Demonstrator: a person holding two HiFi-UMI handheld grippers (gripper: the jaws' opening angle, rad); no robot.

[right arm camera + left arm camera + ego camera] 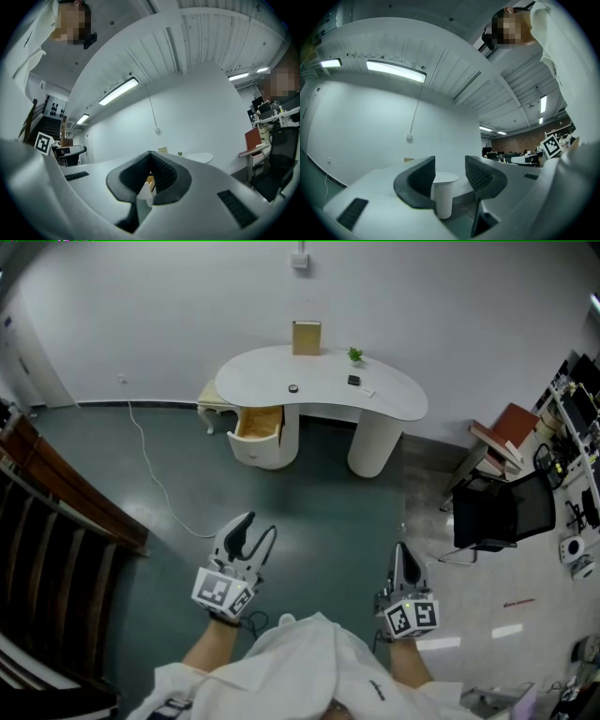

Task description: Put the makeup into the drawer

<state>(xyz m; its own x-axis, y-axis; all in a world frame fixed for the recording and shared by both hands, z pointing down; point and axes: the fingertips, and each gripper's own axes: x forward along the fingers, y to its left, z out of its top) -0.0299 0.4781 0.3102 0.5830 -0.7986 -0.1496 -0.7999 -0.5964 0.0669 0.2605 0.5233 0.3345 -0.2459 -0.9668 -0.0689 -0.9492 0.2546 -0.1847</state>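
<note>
A white kidney-shaped table [394, 401] stands far ahead by the wall. The drawer [258, 423] in its left pedestal is pulled out, showing a wooden inside. Small makeup items lie on the top: a round dark one [293, 388], a black one [353, 381] and a white one [368, 392]. My left gripper [258, 529] is held low, well short of the table, open with nothing between its jaws [450, 171]. My right gripper [400, 554] is also far from the table, its jaws shut and empty [150, 157].
A tan box [307, 337] and a small green plant [355, 354] stand at the table's back. A white cable [155, 474] trails over the dark floor. A wooden stair rail [66, 502] is at left; a black chair [502, 512] and cluttered shelves [577, 409] are at right.
</note>
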